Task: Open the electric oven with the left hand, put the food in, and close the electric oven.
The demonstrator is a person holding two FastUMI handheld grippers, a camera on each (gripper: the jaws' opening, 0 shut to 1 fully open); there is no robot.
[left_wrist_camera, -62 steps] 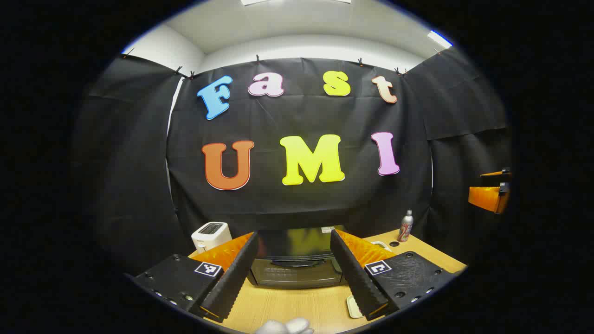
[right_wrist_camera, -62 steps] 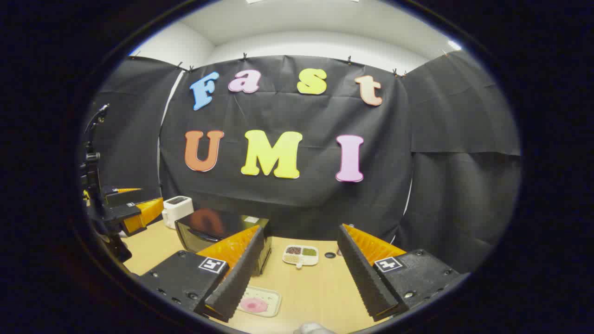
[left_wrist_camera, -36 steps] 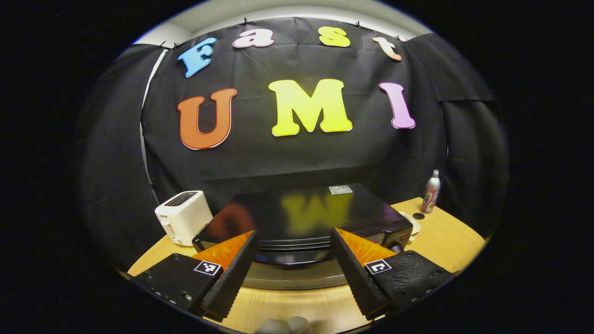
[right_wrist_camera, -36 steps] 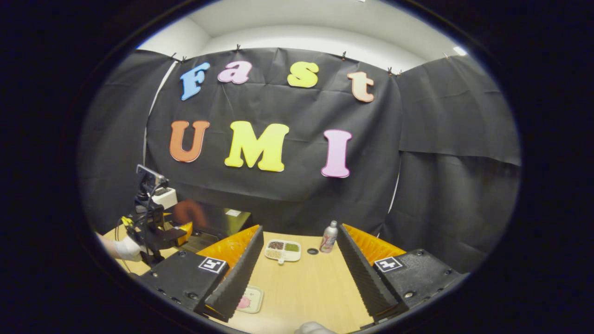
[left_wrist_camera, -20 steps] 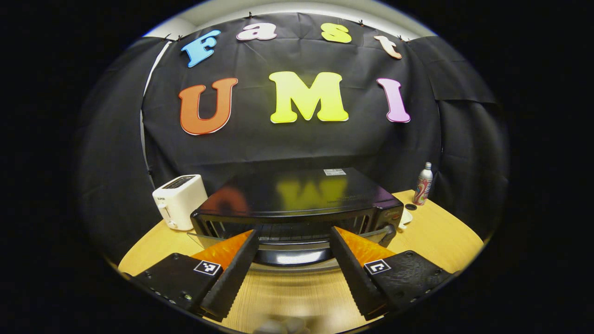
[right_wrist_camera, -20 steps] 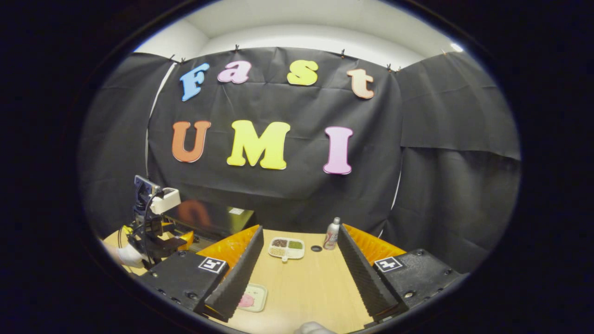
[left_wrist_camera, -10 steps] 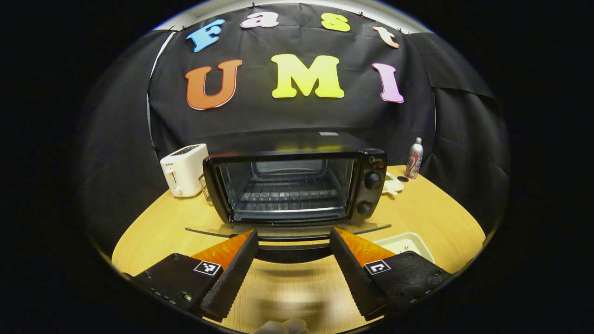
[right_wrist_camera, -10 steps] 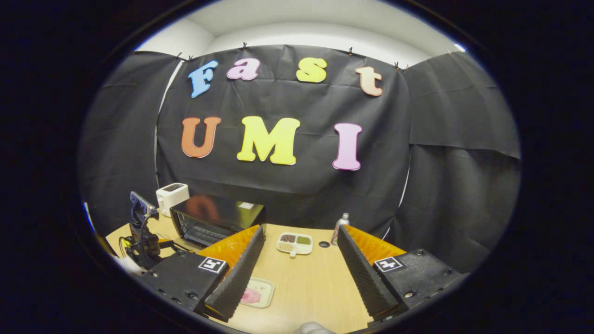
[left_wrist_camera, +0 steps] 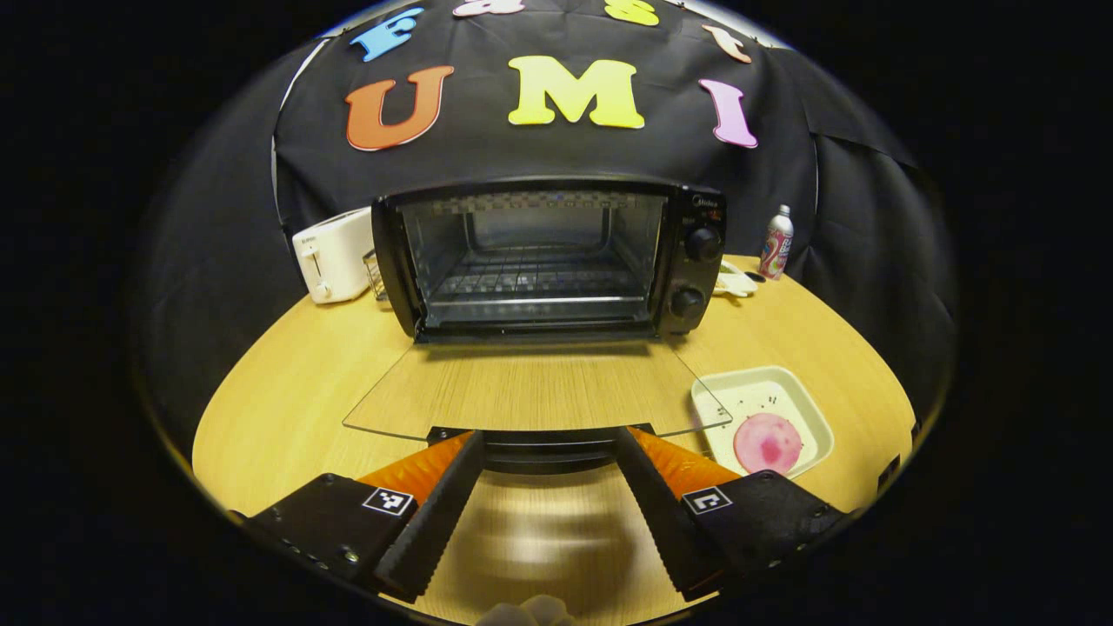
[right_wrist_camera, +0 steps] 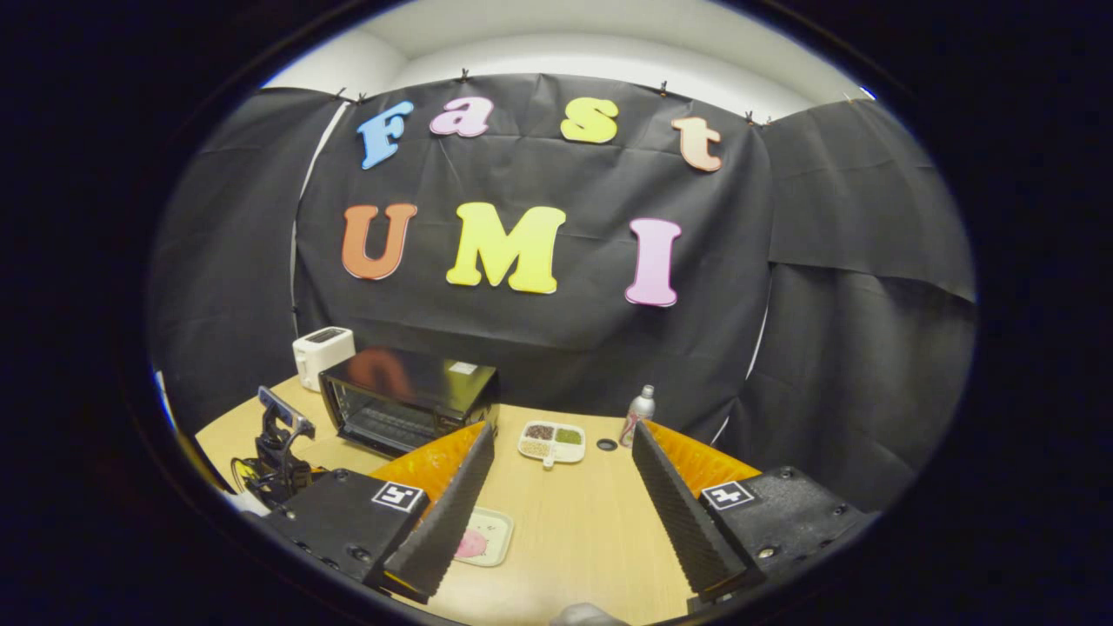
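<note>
1. Now the table (left_wrist_camera: 287, 409) spreads out under both grippers, with the electric oven (left_wrist_camera: 548, 256) standing ahead of the left gripper (left_wrist_camera: 549, 487), beyond its fingers, cavity exposed and wire rack bare.
2. Its glass door (left_wrist_camera: 530, 387) lies dropped flat toward the fingers, the handle (left_wrist_camera: 543, 448) sitting just between them near their tips; the fingers are spread and press on nothing, so the handle looks let go. Half a second ago the door was only partly lowered and the oven sat farther off in the left gripper view; three seconds back the door was shut.
3. By my reading the opening step is done, and loading the food comes next.
4. A cream tray (left_wrist_camera: 796, 396) rests just beyond the left gripper's right finger, beside the door's corner, carrying the pink food (left_wrist_camera: 767, 442). In the right gripper view that tray (right_wrist_camera: 500, 526) lies just past the inner edge of the right gripper's left finger.
5. The right gripper (right_wrist_camera: 561, 509) hangs above the table, fingers released and empty. The next move calls for it to come down on the tray, close on its rim, and slide it over the door onto the rack without clipping the glass.
6. Smaller things stand farther ahead: a white toaster (left_wrist_camera: 330, 252), a divided dish (right_wrist_camera: 552, 439) and a can (left_wrist_camera: 776, 230).
</note>
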